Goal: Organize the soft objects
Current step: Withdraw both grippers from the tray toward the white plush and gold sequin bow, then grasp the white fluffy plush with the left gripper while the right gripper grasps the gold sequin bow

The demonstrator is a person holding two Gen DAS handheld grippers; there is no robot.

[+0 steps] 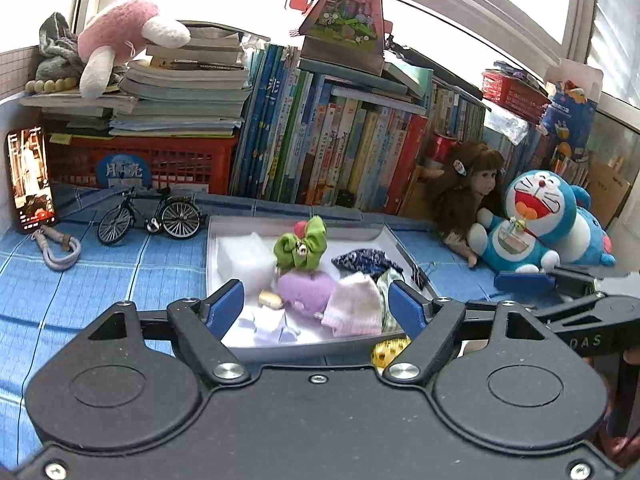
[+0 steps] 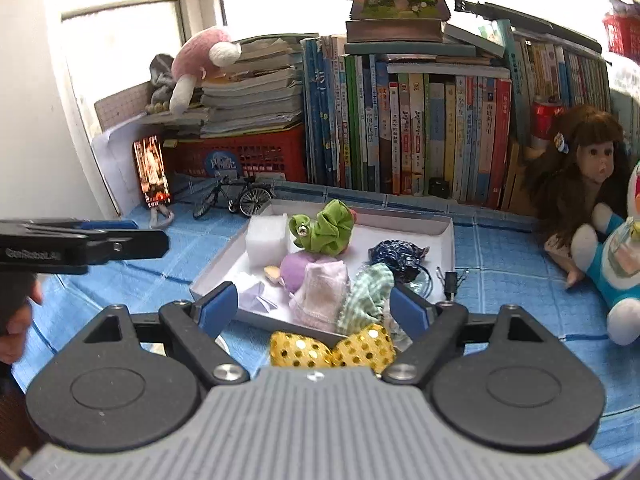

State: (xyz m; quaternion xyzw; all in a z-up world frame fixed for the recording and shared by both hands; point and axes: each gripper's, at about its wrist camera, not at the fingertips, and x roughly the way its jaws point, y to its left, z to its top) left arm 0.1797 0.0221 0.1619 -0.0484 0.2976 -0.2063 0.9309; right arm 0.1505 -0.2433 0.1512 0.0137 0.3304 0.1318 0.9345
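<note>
Blue-padded fingers of the left gripper [image 1: 316, 306] are spread wide apart with nothing held between them; in the left wrist view they frame the near half of a shallow white tray [image 1: 372, 236] that lies on a blue checked cloth [image 1: 120, 264]. The right gripper [image 2: 316, 306] is likewise seen with its jaws parted and empty, the tray [image 2: 448, 240] lying ahead of it at twelve o'clock.

Inside the tray the soft objects are gathered. A green scrunchie [image 1: 302, 246] is perched at the middle, toward twelve o'clock, with a white foam block [image 1: 244, 260] at its nine o'clock side. A purple plush [image 1: 306, 290] is found just below the scrunchie, and a pale pink sock [image 1: 354, 310] leans against it at three o'clock. A dark blue patterned scrunchie [image 1: 362, 260] lies toward the tray's right wall. A green checked cloth [image 2: 370, 292] is draped over the near right rim in the right wrist view, and folded white paper [image 2: 256, 294] lies in the near left corner.

A gold sequinned bow [image 2: 332, 348] is seen outside the tray, on the cloth just at its near edge, at six o'clock from the sock.

Beyond the tray, a miniature bicycle [image 1: 150, 218] stands at ten o'clock, a phone [image 1: 30, 178] is propped further left, and a long-haired doll [image 1: 468, 196] and a blue cat plush [image 1: 536, 220] sit at two o'clock against a row of books [image 1: 320, 144].
</note>
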